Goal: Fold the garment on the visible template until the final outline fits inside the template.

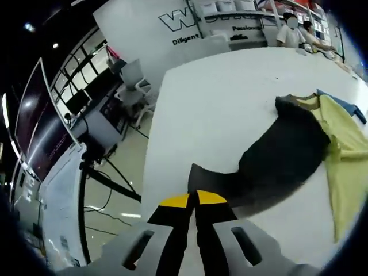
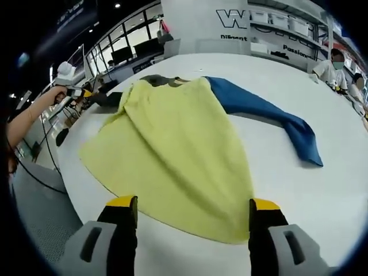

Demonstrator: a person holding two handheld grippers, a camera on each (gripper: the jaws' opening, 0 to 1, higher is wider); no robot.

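Lettered white wall [image 2: 195, 23], office chair [image 1: 135, 77]

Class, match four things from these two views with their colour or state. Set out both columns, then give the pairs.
Things:
1. Garment body
2. Right sleeve
3. Left hand-held gripper
4. Right hand-held gripper

States:
A. Blue, lying stretched out on the table
B. Open, jaws either side of the hem
C. Yellow, spread flat
D. Shut on the dark sleeve

Pairs: 1-C, 2-A, 3-D, 4-B
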